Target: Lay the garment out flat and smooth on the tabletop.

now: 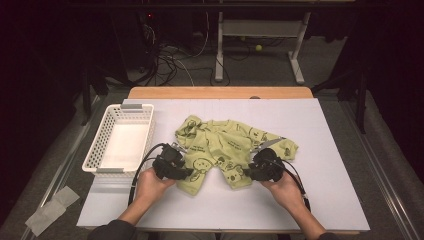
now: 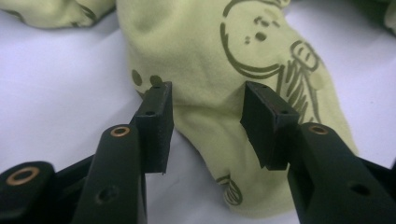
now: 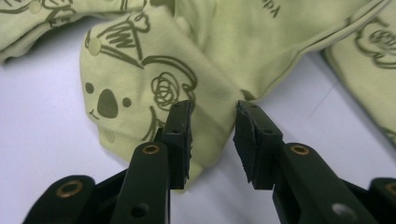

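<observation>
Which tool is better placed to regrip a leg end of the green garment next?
Left, slightly. The left tool straddles a leg end of the green garment, fabric squarely between its open jaws. The right tool sits at its leg's edge, mostly over the white table.

White basket (image 1: 102, 145) at table's (image 1: 325, 150) left edge; tape scraps (image 1: 50, 207) on floor.

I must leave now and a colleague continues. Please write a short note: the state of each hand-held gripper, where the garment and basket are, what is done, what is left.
Left hand-held gripper: open, jaws over one leg end of the green garment, not pressing it.
Right hand-held gripper: open, jaws at the edge of the other leg end, not gripping.
Garment: lying rumpled mid-table on the white table cover.
White basket: left of the garment, with nothing in it.
Done: nothing folded, nothing in the basket.
Left: probably fold the garment, then place it in the basket.
</observation>
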### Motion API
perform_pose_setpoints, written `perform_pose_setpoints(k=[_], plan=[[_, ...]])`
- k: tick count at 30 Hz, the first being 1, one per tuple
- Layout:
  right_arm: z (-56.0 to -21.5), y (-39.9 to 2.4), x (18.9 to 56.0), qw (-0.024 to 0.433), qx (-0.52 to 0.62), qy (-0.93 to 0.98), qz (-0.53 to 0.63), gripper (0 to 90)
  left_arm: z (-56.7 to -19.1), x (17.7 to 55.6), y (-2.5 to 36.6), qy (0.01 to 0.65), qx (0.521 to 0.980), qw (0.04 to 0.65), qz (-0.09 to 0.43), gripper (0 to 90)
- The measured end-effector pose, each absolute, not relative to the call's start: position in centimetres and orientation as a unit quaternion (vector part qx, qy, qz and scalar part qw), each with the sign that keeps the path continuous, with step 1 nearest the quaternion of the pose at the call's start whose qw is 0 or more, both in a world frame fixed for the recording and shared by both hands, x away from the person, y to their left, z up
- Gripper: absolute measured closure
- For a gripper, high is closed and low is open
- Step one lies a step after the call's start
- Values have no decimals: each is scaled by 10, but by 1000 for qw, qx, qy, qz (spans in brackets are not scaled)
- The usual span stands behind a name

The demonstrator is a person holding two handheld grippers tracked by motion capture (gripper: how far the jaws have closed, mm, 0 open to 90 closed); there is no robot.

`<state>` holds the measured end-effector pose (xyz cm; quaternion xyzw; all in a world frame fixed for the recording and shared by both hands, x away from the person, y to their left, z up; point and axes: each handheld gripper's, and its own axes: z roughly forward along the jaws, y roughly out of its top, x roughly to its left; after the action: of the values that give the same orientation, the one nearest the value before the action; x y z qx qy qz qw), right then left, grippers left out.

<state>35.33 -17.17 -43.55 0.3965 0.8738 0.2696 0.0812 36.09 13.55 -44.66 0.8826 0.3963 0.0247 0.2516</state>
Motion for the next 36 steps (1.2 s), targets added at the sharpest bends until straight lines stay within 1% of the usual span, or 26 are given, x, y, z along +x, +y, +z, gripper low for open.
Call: perform_pose_setpoints(k=[4, 6, 9, 10, 18, 20, 21, 22, 24, 26, 28, 32, 34, 36], plan=[[-443, -171, 354, 65, 395, 877, 265, 759, -449, 359, 132, 379, 893, 244, 8, 726], [-445, -170, 352, 67, 391, 880, 263, 790, -449, 356, 131, 375, 895, 241, 4, 786], [-444, -170, 348, 63, 385, 882, 264, 880, -449, 351, 132, 366, 899, 239, -2, 816], [-444, -170, 346, 62, 382, 884, 263, 891, -449, 349, 133, 365, 900, 239, -4, 822], [-442, -167, 321, 51, 352, 898, 258, 900, -448, 323, 142, 346, 906, 244, -23, 826], [-440, -167, 315, 52, 345, 900, 263, 876, -447, 319, 144, 343, 906, 247, -17, 818], [-438, -168, 313, 54, 344, 898, 268, 831, -446, 318, 145, 345, 904, 252, -9, 784], [-436, -169, 313, 61, 346, 895, 273, 808, -444, 318, 146, 349, 901, 256, -2, 722], [-430, -174, 317, 78, 357, 887, 282, 789, -440, 321, 148, 362, 893, 268, 14, 611], [-424, -180, 325, 82, 375, 876, 292, 775, -438, 326, 149, 372, 887, 273, 29, 543], [-422, -185, 335, 90, 394, 865, 295, 746, -439, 333, 149, 381, 883, 271, 38, 506], [-426, -186, 355, 102, 422, 857, 279, 704, -447, 345, 145, 393, 880, 264, 38, 496], [-432, -185, 364, 100, 432, 854, 272, 665, -451, 348, 144, 395, 881, 260, 36, 497], [-438, -184, 372, 92, 445, 848, 272, 646, -453, 349, 144, 396, 880, 260, 35, 497]])
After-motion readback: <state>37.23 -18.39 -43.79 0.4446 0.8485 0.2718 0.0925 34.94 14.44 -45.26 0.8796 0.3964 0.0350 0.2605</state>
